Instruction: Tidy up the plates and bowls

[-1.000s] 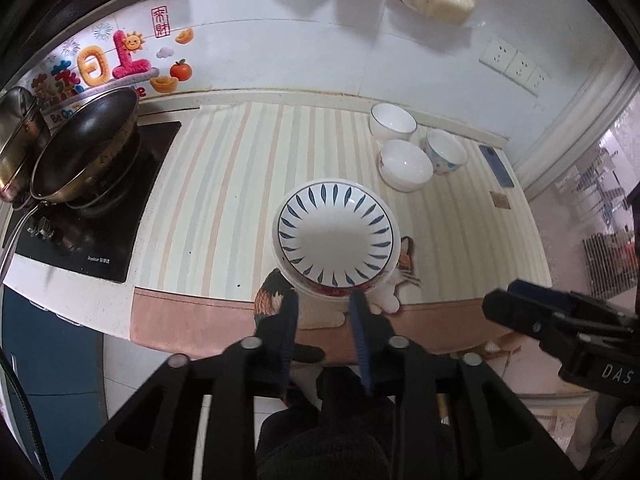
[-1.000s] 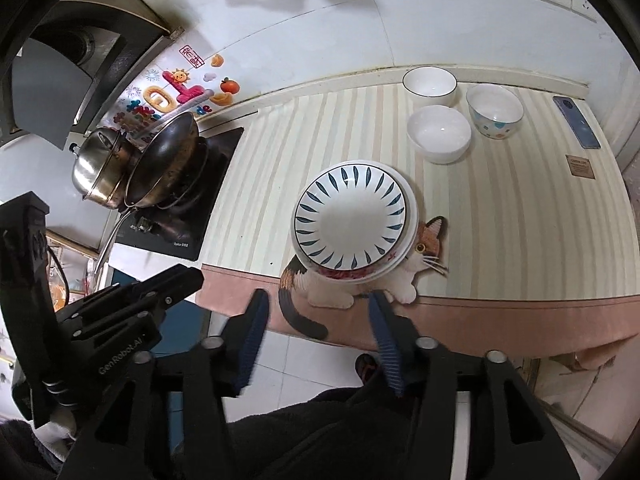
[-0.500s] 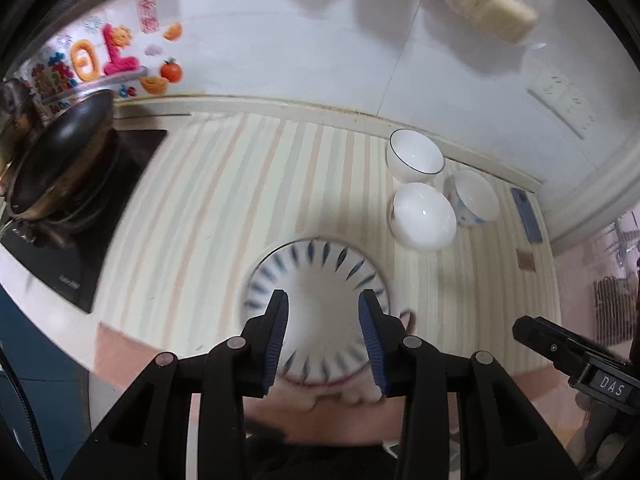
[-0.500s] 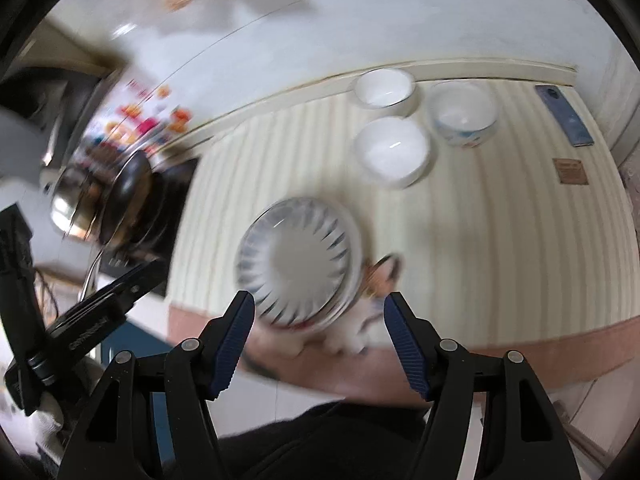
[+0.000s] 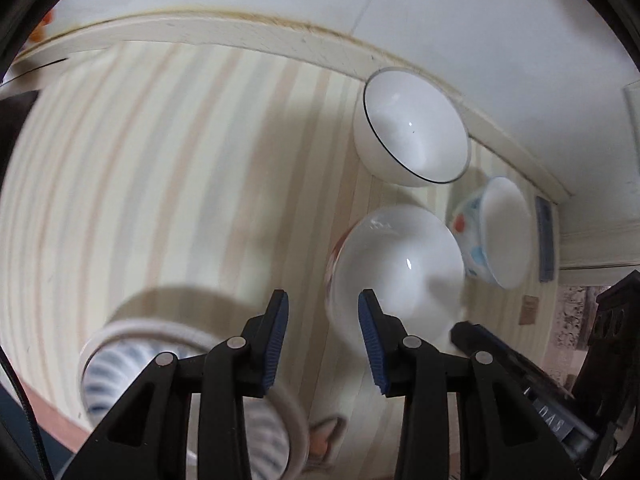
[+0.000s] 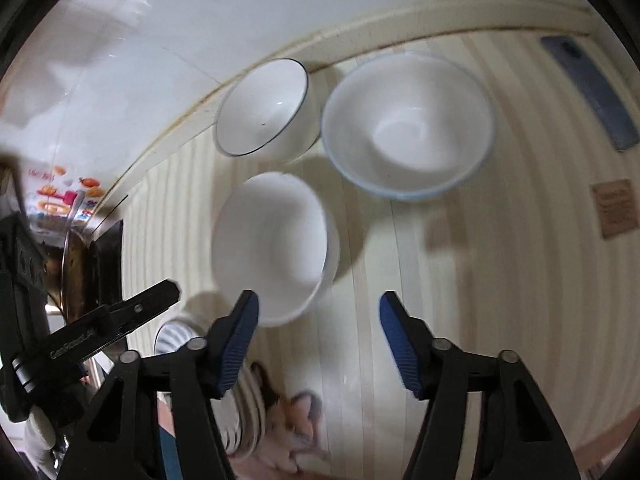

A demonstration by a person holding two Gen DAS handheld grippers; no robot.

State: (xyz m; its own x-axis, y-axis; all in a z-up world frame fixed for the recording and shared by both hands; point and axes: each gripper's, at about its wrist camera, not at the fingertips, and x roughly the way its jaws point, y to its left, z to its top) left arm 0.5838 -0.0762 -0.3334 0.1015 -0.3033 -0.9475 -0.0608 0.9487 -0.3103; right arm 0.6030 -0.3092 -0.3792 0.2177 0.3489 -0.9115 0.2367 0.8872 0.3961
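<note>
Both hand-held grippers, left (image 5: pixel 322 320) and right (image 6: pixel 317 321), gape empty over the striped table (image 6: pixel 500 280), aimed at the nearest plain white bowl (image 6: pixel 272 240), likely for stacking; stacked plates (image 5: pixel 120 364) sit near the table's front edge.

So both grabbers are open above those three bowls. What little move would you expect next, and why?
Probably the right gripper eases down so its open jaws straddle the near rim of the plain white bowl. That bowl sits closest, just ahead of its left finger, and both it and the left gripper are empty. The black-rimmed bowl and the dotted bowl lie farther back.
</note>
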